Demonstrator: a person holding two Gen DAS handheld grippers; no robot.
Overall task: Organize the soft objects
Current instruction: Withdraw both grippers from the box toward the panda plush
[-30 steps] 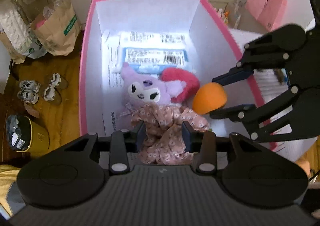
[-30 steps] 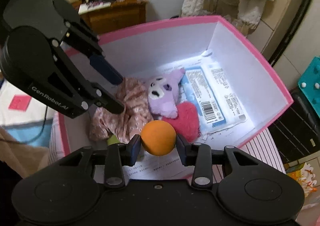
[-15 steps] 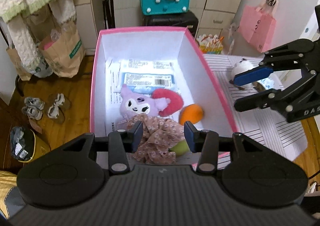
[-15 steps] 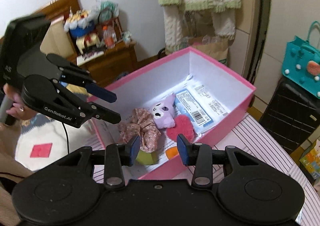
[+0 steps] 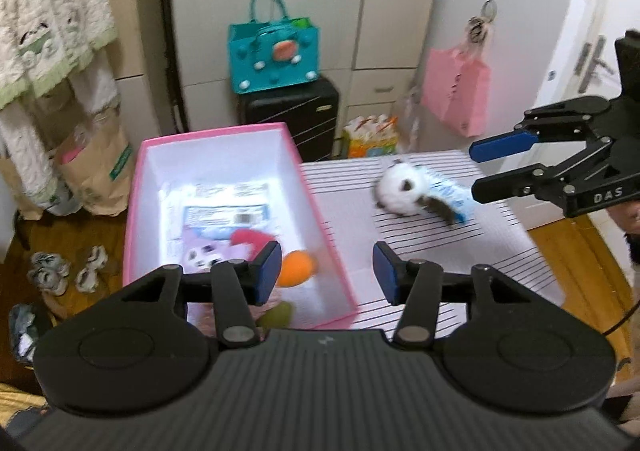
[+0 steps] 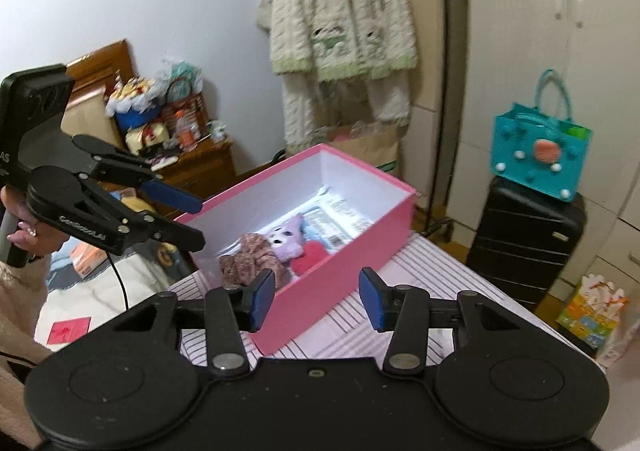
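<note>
Beyond the right hand-held gripper (image 6: pixel 316 297) (jaws empty), the pink box (image 6: pixel 352 247) of soft toys.

A pink box (image 5: pixel 320 235) with white inner walls is seen on a white cloth with dark stripes (image 5: pixel 480 251); an orange ball (image 5: pixel 295 269), a purple plush (image 6: pixel 289 237) and a floral pink fabric (image 6: pixel 250 261) are seen inside.

My left hand-held gripper (image 5: pixel 325 271) points downward, jaws parted and just opening, nothing between them. My right hand-held gripper (image 6: pixel 317 300) matches: jaws parted, just opening, empty.
</note>
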